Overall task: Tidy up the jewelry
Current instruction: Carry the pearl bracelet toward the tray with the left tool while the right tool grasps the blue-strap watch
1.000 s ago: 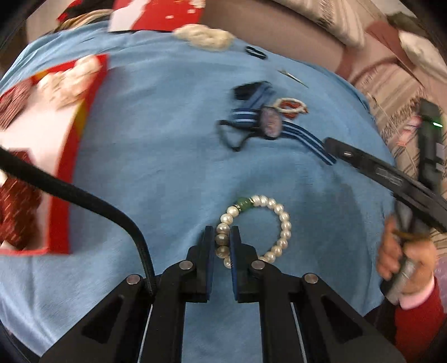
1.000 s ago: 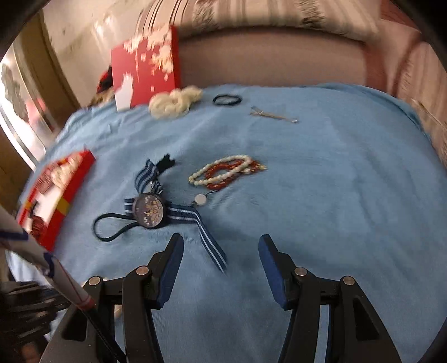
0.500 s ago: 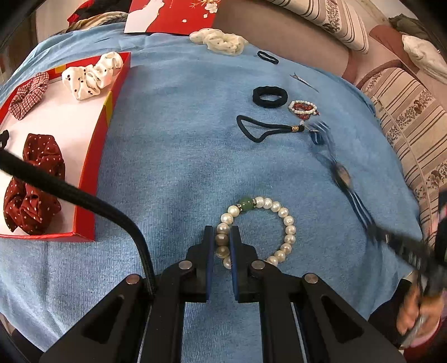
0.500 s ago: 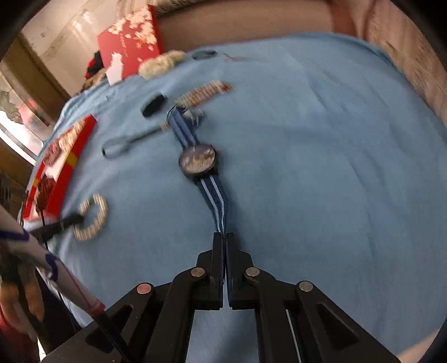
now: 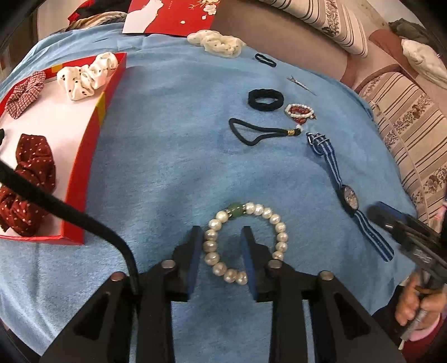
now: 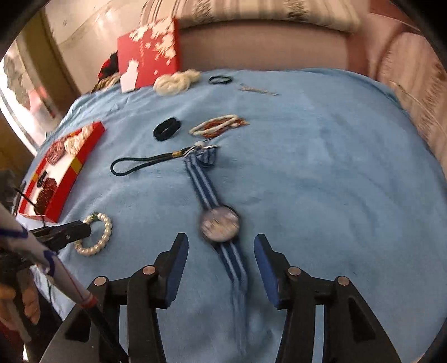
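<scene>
A pearl bracelet [image 5: 280, 236] with one green bead lies flat on the blue cloth. My left gripper [image 5: 222, 245] is opening around the bracelet's left arc, and its pads are off the pearls. The right wrist view shows the same bracelet [image 6: 107, 229] at the left, with the left gripper's tips over it. A watch [image 6: 219, 223] on a blue-and-white striped strap lies stretched out on the cloth. My right gripper [image 6: 220, 251] is opening and straddles the near strap just below the dial without touching it. In the left wrist view the watch [image 5: 349, 196] lies at the right.
A red tray [image 5: 95, 156] at the left holds several scrunchies. Farther back lie a thick black hair tie [image 5: 265, 100], a looped black cord [image 5: 251, 134], a red-and-white bead bracelet [image 5: 299, 111], a hair clip [image 5: 301, 83], a cream scrunchie [image 5: 218, 43] and a red box lid [image 5: 173, 14]. Striped cushions border the right.
My left jaws, shut on the pearl bracelet before, have spread apart. My right gripper shut on the watch strap, dragged the watch straight toward the near side, then let go.
</scene>
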{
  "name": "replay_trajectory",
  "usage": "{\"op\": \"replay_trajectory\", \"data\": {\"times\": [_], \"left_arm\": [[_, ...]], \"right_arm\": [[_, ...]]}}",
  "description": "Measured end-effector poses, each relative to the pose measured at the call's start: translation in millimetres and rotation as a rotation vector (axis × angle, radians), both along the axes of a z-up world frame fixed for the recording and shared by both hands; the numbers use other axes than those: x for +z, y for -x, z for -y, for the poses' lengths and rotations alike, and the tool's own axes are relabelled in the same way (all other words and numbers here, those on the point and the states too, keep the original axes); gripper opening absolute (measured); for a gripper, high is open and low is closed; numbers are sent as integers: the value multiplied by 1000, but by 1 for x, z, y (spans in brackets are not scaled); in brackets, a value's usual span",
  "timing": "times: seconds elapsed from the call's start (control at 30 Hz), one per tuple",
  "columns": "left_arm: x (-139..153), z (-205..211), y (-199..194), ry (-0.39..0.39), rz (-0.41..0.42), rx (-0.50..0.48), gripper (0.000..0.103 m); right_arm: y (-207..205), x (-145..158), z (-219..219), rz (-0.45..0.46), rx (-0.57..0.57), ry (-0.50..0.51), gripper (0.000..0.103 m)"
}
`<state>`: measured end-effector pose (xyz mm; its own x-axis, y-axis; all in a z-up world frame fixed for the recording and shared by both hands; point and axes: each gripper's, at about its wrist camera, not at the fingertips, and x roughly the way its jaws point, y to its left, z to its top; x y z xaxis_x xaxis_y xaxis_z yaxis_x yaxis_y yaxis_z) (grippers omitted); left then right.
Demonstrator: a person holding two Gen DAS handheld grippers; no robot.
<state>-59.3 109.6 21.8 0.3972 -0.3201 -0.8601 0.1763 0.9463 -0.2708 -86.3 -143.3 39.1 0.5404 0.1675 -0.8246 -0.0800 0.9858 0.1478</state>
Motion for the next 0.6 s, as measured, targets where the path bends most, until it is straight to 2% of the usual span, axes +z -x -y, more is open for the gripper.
{"op": "replay_trajectory", "data": {"times": [0.07,0.17,0.3,0.33,0.37,0.43,0.53,0.6], "left_arm": [[0,4,-1,-7,9,-6,36],[-1,12,-2,-39,38,-17,38],[-3,21,1,-99,84,-32,38],[-2,23,3,-116,97,-32,36],[-2,24,4,-133,108,-30,26],[-1,23,5,-146,114,-35,9],[6,13,5,-76,87,-39,9],[17,8,9,-65,109,-33,9]], "right_arm": [[-8,-9,-10,-11,22,30,53],[-14,-18,-19,2,28,114,55],[-18,-27,-12,-10,24,101,55],[-17,-27,-10,-2,24,95,55],[-16,-27,-10,2,24,94,55],[-14,-27,-10,12,15,101,44],[-12,-23,-7,12,8,83,43],[-8,-16,-7,22,-3,78,43]]}}
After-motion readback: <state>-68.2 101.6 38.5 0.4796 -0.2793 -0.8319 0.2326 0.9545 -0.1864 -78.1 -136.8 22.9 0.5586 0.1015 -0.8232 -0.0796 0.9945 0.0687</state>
